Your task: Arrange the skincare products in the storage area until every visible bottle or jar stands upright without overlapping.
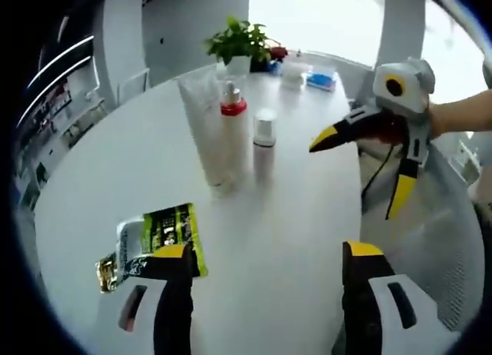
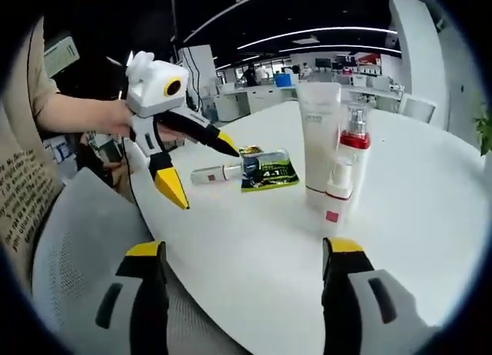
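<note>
Skincare products grouped mid white round table (image 1: pixel 307 240): tall white squeeze tube (image 1: pixel 206 128) upright, red-collared pump bottle (image 1: pixel 233 132) just beside, small white spray bottle (image 1: pixel 264 146) in front. Slim white-and-red tube (image 2: pixel 219 173) lies flat against green sachet (image 2: pixel 269 170). Left gripper (image 2: pixel 196 167) spread, holding nothing, near lying tube. Right gripper (image 1: pixel 361 167) spread, empty, hovering near table edge.

A green sachet (image 2: pixel 268 170) is lying flat on the white surface (image 2: pixel 254 247), and it is showing "4:1" in pale figures in the right gripper view; the smaller print around it is reading as blur; the tall white tube (image 2: pixel 318 140) is carrying faint grey lettering too small to make out; nothing else is reading clearly in either view.
</note>
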The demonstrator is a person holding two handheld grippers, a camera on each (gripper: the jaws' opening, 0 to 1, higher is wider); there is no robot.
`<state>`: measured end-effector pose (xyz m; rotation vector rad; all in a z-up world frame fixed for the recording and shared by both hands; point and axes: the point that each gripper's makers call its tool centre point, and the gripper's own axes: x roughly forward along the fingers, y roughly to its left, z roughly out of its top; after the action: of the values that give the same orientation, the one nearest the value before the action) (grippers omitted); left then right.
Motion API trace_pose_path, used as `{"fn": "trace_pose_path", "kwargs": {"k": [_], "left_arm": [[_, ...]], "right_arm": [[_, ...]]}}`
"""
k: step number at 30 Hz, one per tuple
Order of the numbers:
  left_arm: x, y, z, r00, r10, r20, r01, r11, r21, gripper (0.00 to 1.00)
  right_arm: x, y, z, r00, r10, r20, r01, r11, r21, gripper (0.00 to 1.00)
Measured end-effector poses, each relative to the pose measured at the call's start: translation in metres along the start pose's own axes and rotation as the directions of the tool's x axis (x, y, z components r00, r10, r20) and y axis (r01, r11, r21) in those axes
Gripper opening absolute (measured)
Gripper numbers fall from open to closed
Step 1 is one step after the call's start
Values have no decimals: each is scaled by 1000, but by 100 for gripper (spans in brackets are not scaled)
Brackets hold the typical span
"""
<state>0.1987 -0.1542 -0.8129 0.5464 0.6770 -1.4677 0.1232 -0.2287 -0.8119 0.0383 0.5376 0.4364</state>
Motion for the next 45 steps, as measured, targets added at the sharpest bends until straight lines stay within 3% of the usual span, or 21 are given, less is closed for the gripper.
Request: {"fn": "trace_pose_path", "kwargs": {"k": [7, 16, 22, 32, 36, 45], "left_arm": [[-22, 2, -15, 998, 53, 45, -47, 992, -114, 81], [-50, 1, -41, 988, 126, 91, -99, 961, -260, 85], [-69, -5, -68, 977, 194, 91, -147, 916, -373, 87], [-95, -7, -99, 954, 291, 69, -226, 853, -470, 88], [-97, -1, -93, 946, 314, 84, -241, 850, -468, 88], [-93, 0, -96, 948, 311, 73, -243, 850, -467, 87]], "right_arm": [[-1, 4, 3, 1000, 1, -4, -1, 1000, -9, 84], [-2, 7, 9, 1000, 11, 16, -11, 1000, 17, 85], [1, 11, 2, 1000, 25, -15, -25, 1000, -6, 85], [3, 14, -3, 998, 60, -23, -61, 998, -15, 84], [4, 14, -4, 998, 60, -27, -60, 998, -14, 84], [6, 14, -6, 997, 70, -31, -71, 997, -15, 84]]}}
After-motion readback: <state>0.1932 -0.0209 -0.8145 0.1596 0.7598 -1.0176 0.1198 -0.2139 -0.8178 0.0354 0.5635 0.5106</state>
